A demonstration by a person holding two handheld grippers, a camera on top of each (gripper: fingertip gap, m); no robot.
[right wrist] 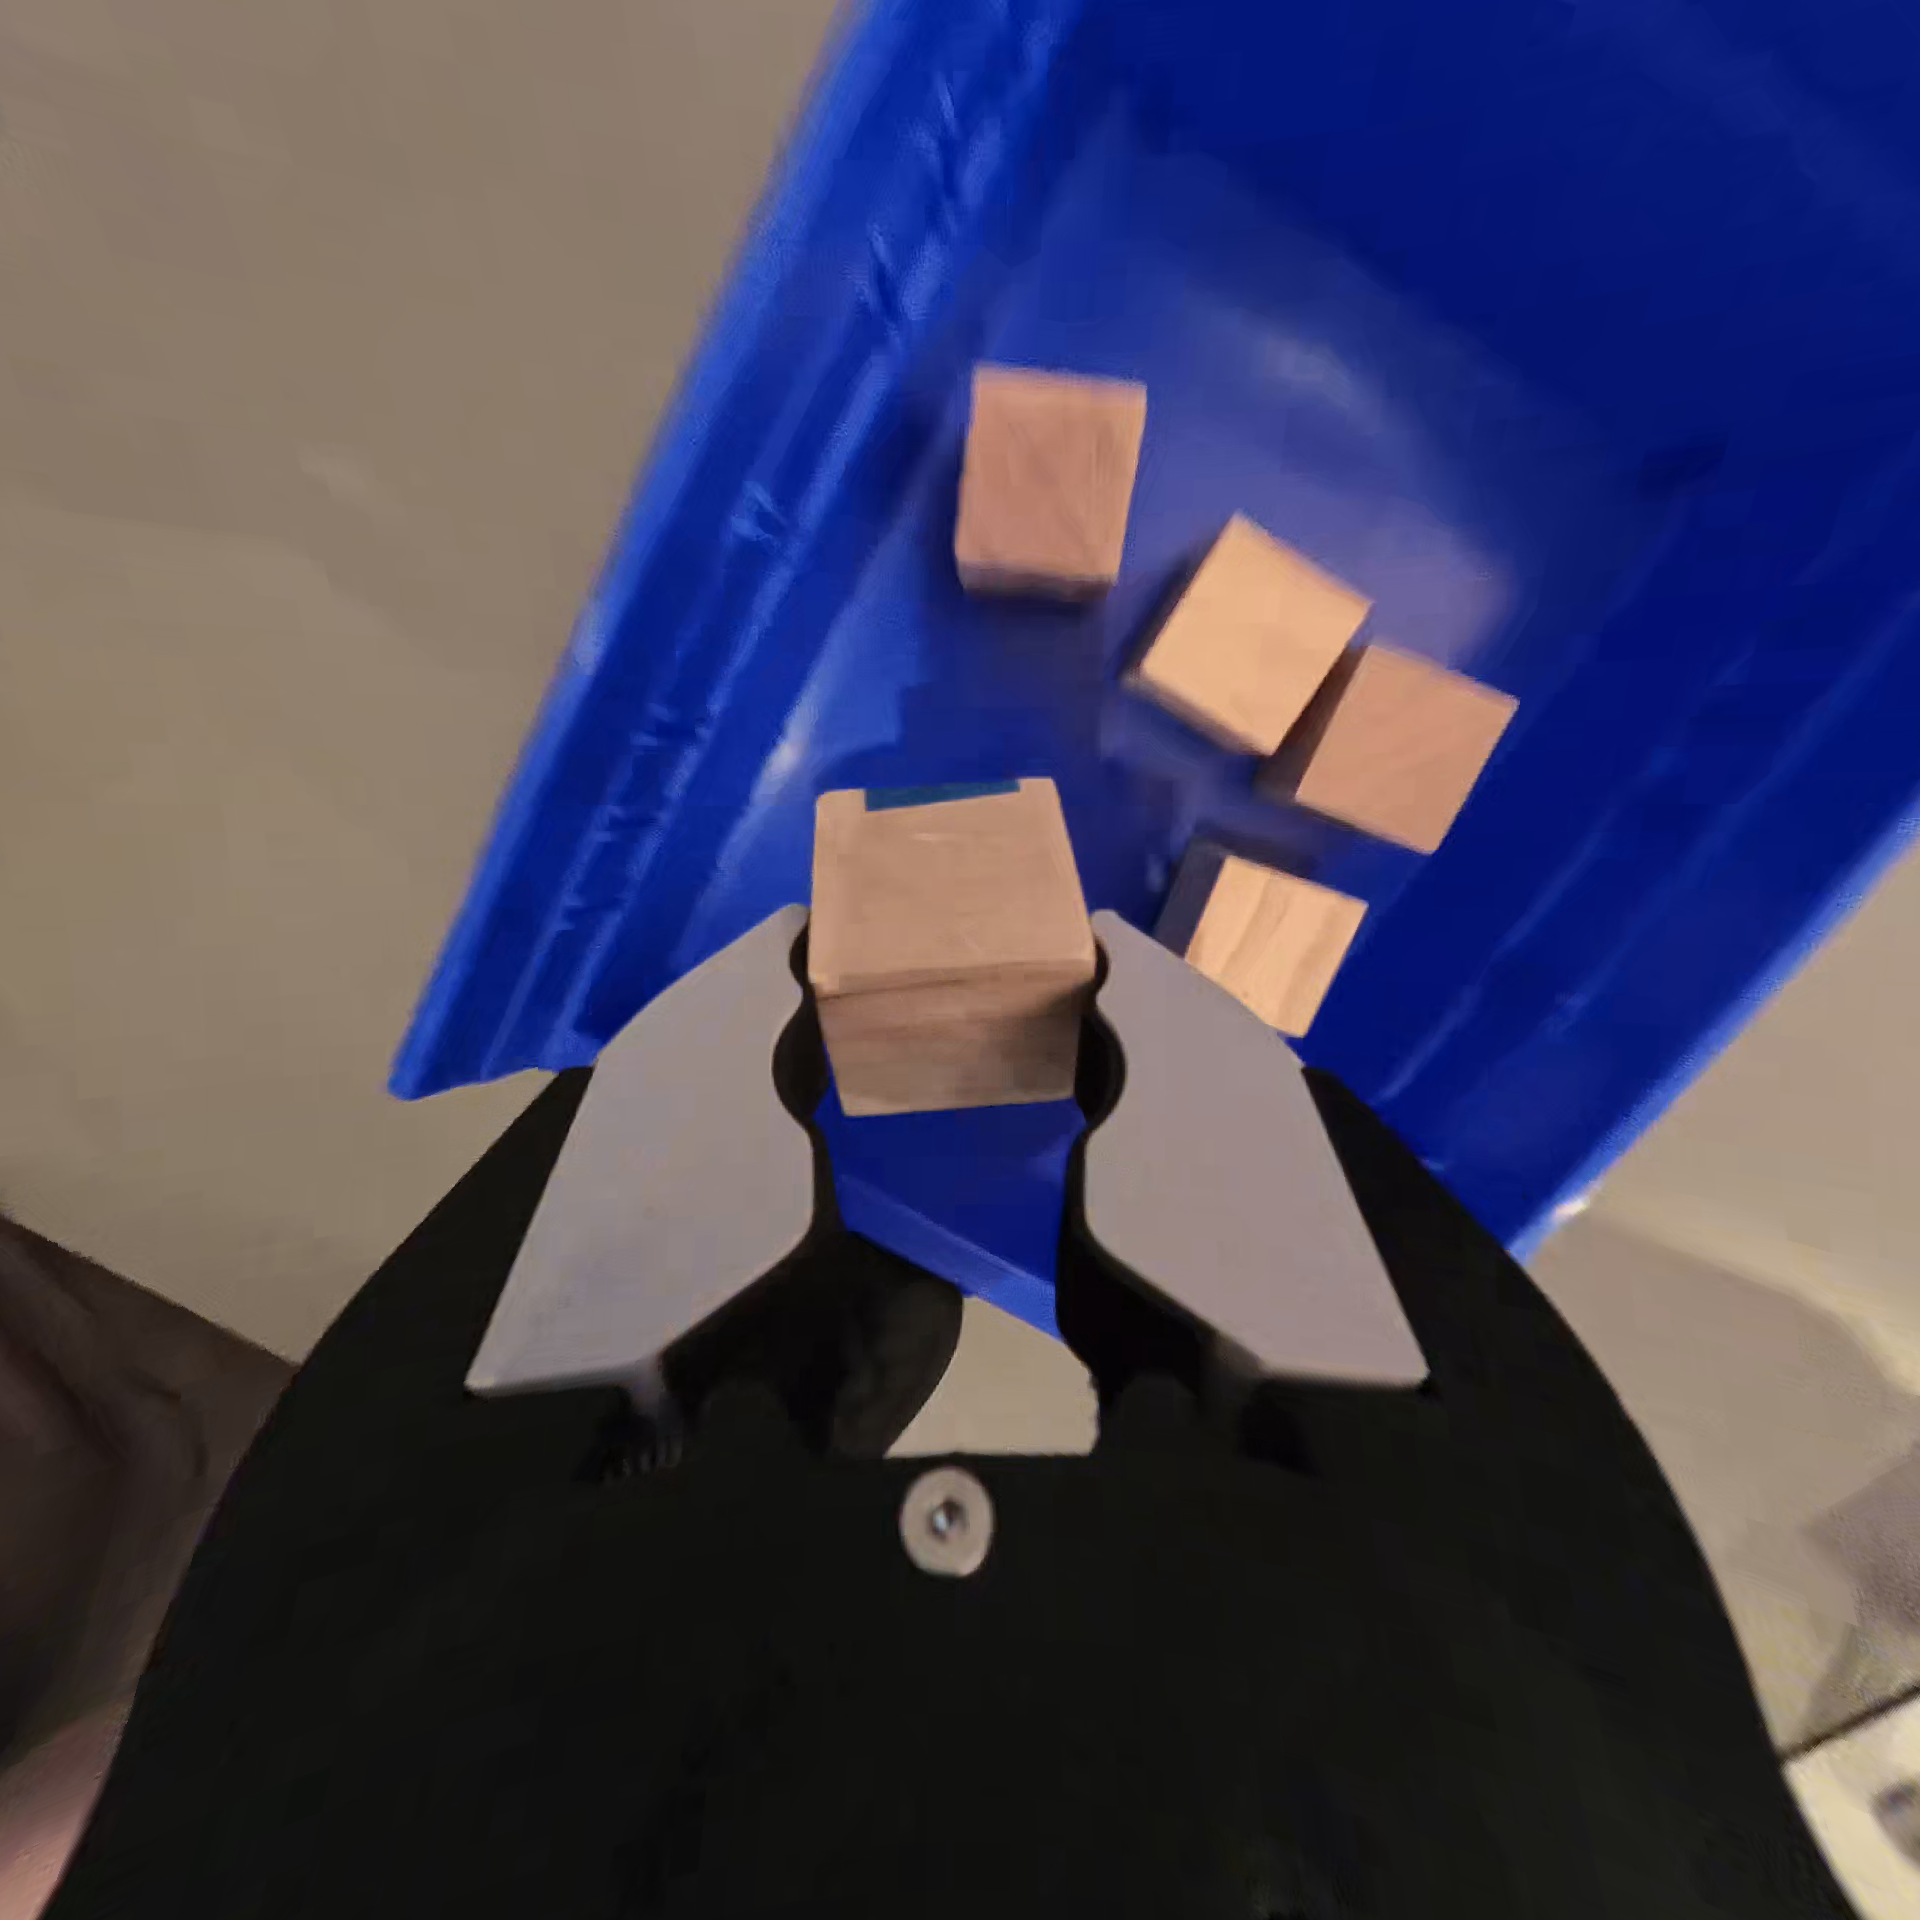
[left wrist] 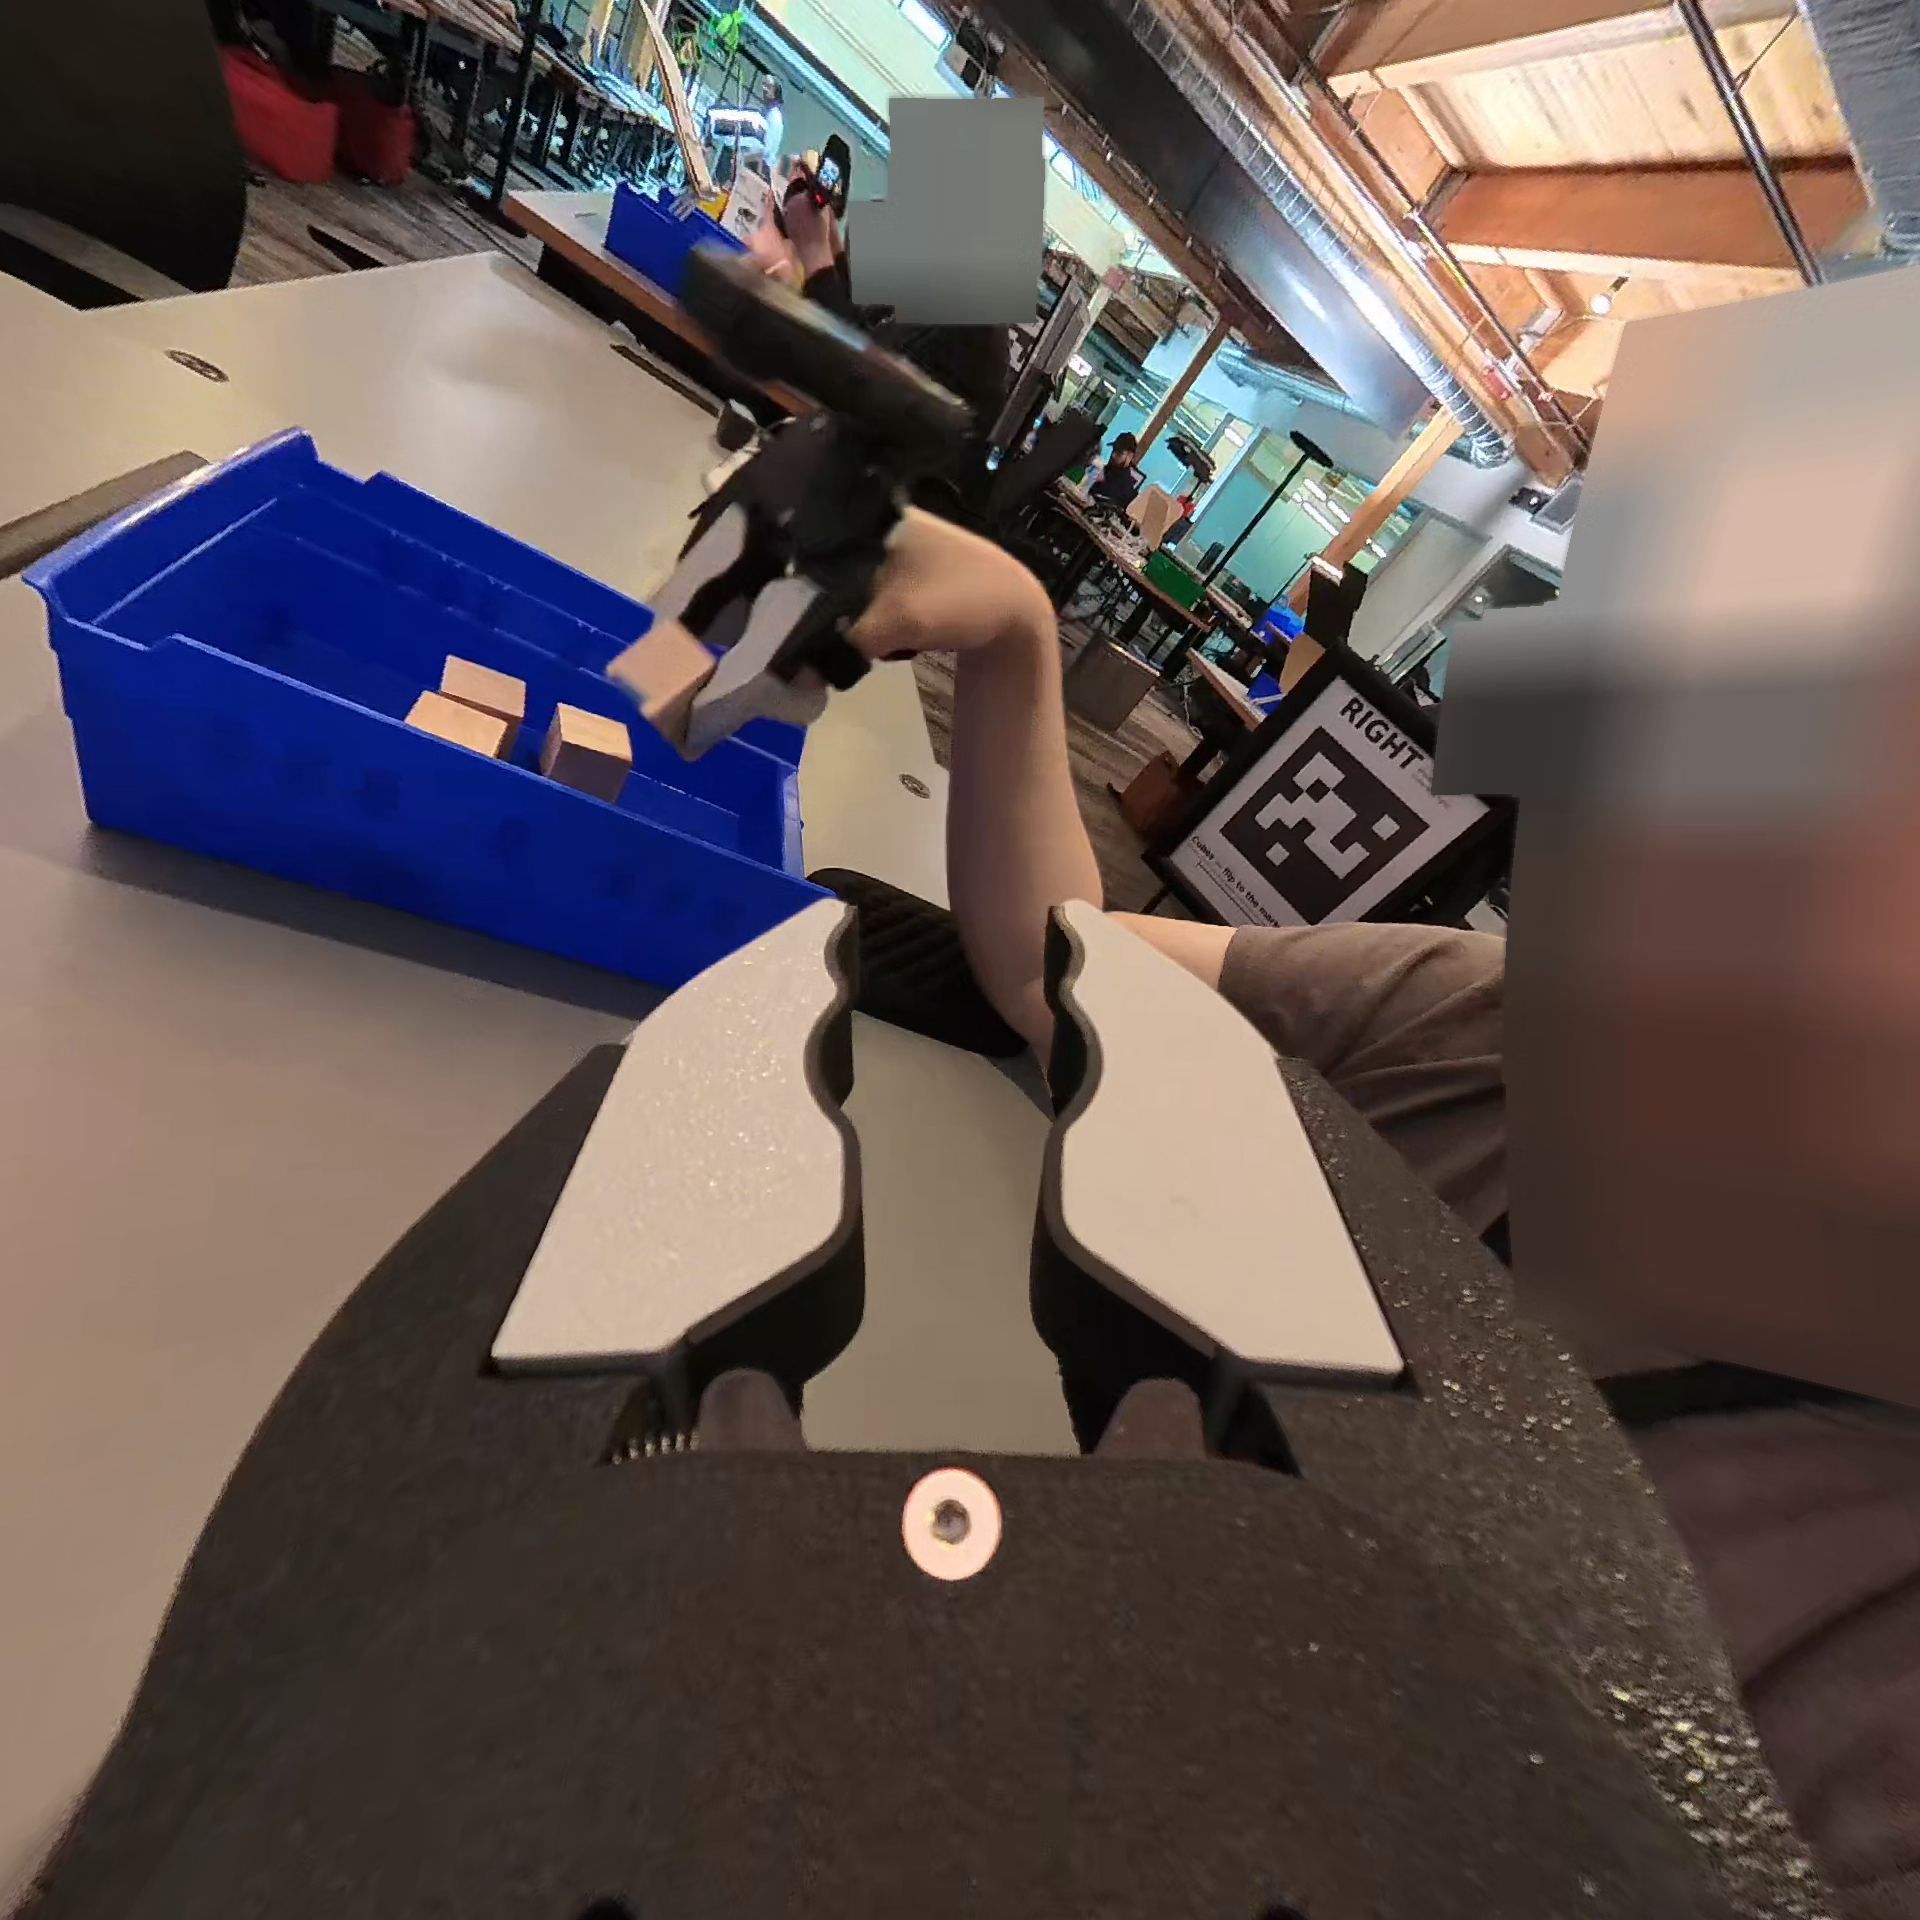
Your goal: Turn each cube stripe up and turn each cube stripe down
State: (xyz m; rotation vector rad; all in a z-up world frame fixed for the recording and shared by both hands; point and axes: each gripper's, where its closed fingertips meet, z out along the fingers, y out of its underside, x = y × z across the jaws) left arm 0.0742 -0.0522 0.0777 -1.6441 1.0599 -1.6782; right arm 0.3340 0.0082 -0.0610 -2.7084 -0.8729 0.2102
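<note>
right gripper (right wrist: 948, 940) pinching a wooden cube (right wrist: 945, 935) between its fingertips, hanging up over the blue bin (right wrist: 665, 748), clear of the bin floor. blue stripe (right wrist: 940, 798) peeking out on the cube's far edge, away from the camera. four more cubes lying loose on the bin floor: one (right wrist: 1049, 478) farthest in, two (right wrist: 1252, 634) (right wrist: 1397, 748) touching corner to edge in the middle, one (right wrist: 1273, 940) just beside the right finger. no stripe showing on any of those four from above.

left gripper (left wrist: 951, 961) parked off to the side of the bin (left wrist: 416, 831), above the grey table (left wrist: 208, 1091), fingers sitting a narrow gap apart with nothing between them. from over there, seeing the right gripper (left wrist: 717, 675) above the near end of the bin with the cube (left wrist: 665, 675) clamped, a bit motion-blurred, and three of the cubes (left wrist: 488, 707) resting inside. also catching a marker board (left wrist: 1320, 821) standing on the floor past the bin's near end.
</note>
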